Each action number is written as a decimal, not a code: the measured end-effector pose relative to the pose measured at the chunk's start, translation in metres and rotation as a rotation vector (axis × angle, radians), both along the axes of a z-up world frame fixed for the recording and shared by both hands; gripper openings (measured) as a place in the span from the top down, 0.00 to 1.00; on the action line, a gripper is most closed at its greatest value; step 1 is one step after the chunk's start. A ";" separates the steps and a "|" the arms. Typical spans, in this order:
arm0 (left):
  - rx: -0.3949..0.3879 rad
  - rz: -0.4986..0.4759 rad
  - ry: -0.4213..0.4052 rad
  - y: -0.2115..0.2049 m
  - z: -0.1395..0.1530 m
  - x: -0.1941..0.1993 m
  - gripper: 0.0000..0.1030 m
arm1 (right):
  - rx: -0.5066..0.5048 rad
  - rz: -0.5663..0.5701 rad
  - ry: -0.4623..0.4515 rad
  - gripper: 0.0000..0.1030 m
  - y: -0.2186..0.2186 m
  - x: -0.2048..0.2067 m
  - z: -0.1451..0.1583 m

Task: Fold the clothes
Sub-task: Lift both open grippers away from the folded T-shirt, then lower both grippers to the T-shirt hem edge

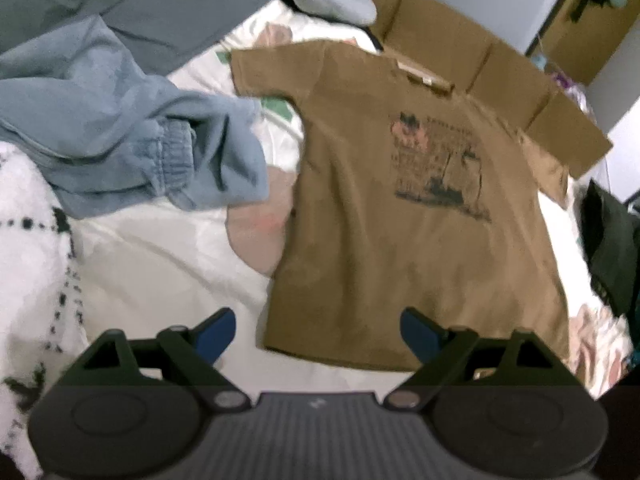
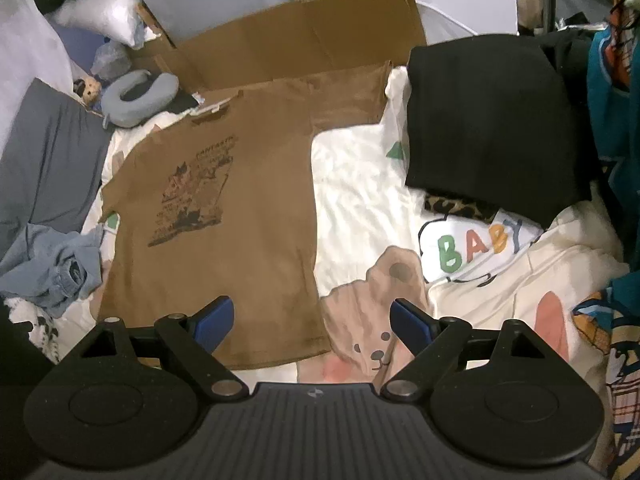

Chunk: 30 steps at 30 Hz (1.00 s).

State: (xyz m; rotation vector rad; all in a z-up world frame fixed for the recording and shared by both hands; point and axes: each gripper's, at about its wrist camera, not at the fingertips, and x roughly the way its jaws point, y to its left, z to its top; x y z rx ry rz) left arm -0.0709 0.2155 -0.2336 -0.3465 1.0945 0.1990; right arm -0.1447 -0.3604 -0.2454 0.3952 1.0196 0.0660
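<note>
The brown T-shirt [image 2: 224, 216] lies spread flat, print side up, on the bed [image 2: 360, 200], sleeves out. Left claw [image 1: 318, 334] and right claw [image 2: 312, 326] hover wide and empty above its hem. Judged step: taking hold of the shirt; each claw needs an edge to pinch.

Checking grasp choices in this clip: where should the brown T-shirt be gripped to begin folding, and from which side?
Probably at the two bottom hem corners, approached from the hem side. The brown T-shirt lies flat, print up, with its hem nearest both open grippers: the left gripper is near the left corner, the right gripper near the right one.
</note>
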 end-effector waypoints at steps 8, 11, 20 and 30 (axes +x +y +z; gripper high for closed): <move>0.042 0.016 0.003 0.007 -0.031 0.002 0.14 | 0.017 0.043 0.058 0.22 0.014 0.009 -0.040; 0.034 0.024 0.019 0.014 -0.046 0.003 0.19 | 0.017 0.078 0.079 0.28 0.024 0.014 -0.056; 0.051 0.031 0.074 0.028 -0.080 0.007 0.32 | 0.023 0.131 0.127 0.40 0.044 0.028 -0.101; 0.043 0.029 0.088 0.027 -0.101 0.015 0.47 | 0.024 0.117 0.171 0.52 0.050 0.051 -0.144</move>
